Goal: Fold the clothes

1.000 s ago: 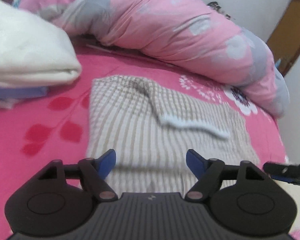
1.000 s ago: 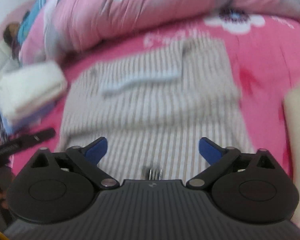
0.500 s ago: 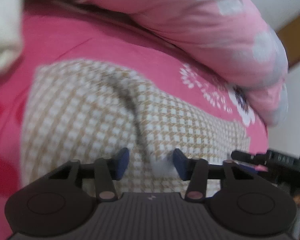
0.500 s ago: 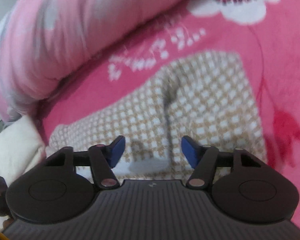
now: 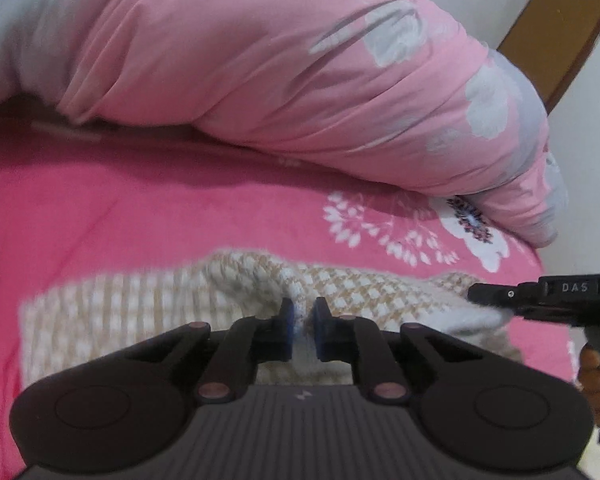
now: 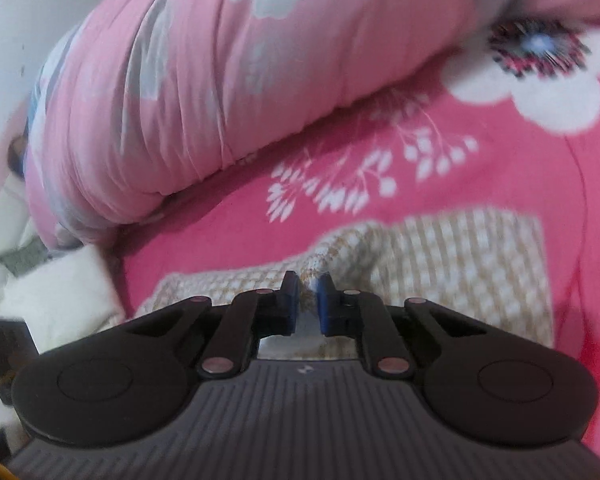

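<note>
Left gripper (image 5: pixel 302 330), low centre of its frame: blue pads closed on a pinched ridge of the tan-and-white checked woven garment (image 5: pixel 140 312). Right gripper (image 6: pixel 309 312), low centre of its own view: jaws closing, pads already pressing a similar raised pleat of the same cloth (image 6: pixel 460 272). Right tool also visible at the right edge of the left view (image 5: pixel 548 300), at the garment's far corner.

Garment flat on the bright pink floral bedsheet (image 5: pixel 180 216), in the lower half of both frames; long axis left to right across each picture. Pale pink rolled quilt (image 5: pixel 280 80) across the upper frame, well apart.

Step in hand, judged: gripping 2 points along 1 edge before a fold. Next move likely calls for lifting both together, evenly, and carrying the edge over.
</note>
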